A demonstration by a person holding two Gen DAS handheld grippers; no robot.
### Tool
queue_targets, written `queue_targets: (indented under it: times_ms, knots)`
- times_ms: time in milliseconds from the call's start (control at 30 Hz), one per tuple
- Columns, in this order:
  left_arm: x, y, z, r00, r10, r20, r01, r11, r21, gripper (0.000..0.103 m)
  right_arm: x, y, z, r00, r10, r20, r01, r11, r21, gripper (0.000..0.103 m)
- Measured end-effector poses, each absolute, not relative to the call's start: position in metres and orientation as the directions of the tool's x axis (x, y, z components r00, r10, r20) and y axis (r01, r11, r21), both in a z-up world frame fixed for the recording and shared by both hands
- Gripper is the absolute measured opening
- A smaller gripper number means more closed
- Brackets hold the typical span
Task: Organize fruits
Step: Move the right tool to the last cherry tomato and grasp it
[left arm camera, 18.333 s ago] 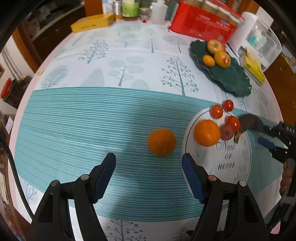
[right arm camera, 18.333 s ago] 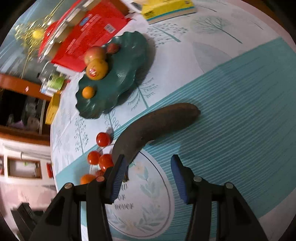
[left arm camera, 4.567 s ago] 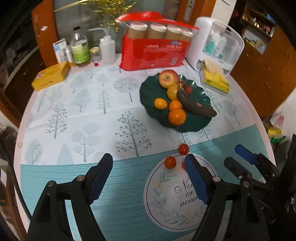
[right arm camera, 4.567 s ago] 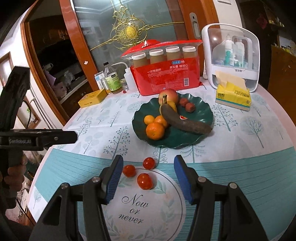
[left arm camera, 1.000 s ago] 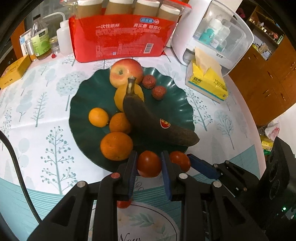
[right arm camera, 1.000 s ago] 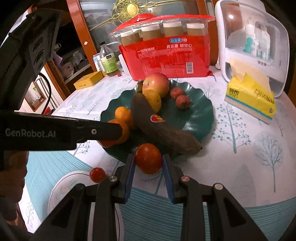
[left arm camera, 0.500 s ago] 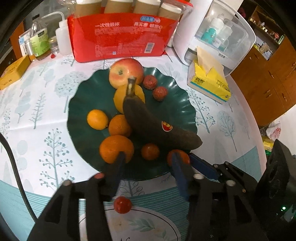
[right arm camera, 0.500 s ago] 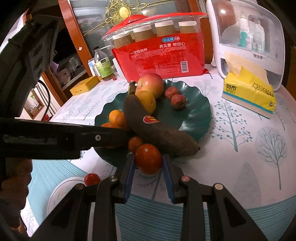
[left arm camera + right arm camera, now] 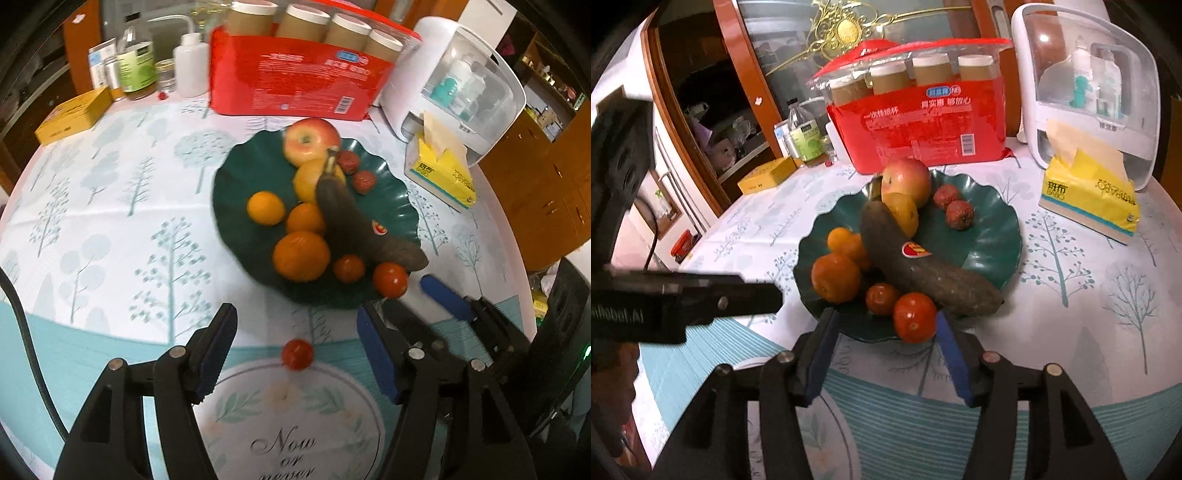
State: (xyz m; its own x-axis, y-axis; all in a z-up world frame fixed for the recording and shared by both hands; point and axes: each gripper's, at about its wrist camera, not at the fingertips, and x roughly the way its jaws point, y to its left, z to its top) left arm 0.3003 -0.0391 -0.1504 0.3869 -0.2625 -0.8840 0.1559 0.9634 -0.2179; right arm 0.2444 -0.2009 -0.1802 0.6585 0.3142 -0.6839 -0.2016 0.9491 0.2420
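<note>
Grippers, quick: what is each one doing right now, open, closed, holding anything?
Left gripper: open, jaws just widened, empty; one tomato lies loose on the table below.
Right gripper: open, jaws just widened; large tomato released at the plate edge.

A red pack of paper cups [image 9: 919,122] stands at twelve o'clock on the desk [image 9: 110,206], a yellow tissue box [image 9: 1089,192] at two, a yellow carton [image 9: 72,116] at ten.

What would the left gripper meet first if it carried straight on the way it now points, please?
Probably the lone tomato on the tablecloth, lying just ahead between the open fingers of the left gripper; depth is hard to judge.
</note>
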Motion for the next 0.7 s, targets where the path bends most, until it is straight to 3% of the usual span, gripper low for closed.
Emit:
queue_targets:
  times_ms: [700]
  knots:
    - [0.239, 0.042, -0.135, 0.419, -0.253, -0.872, 0.137, 0.967, -0.215, 0.074, 0.202, -0.171, -0.163, 0.684, 0.244, -0.688, -0.073, 0.961, 0.269, 0.062]
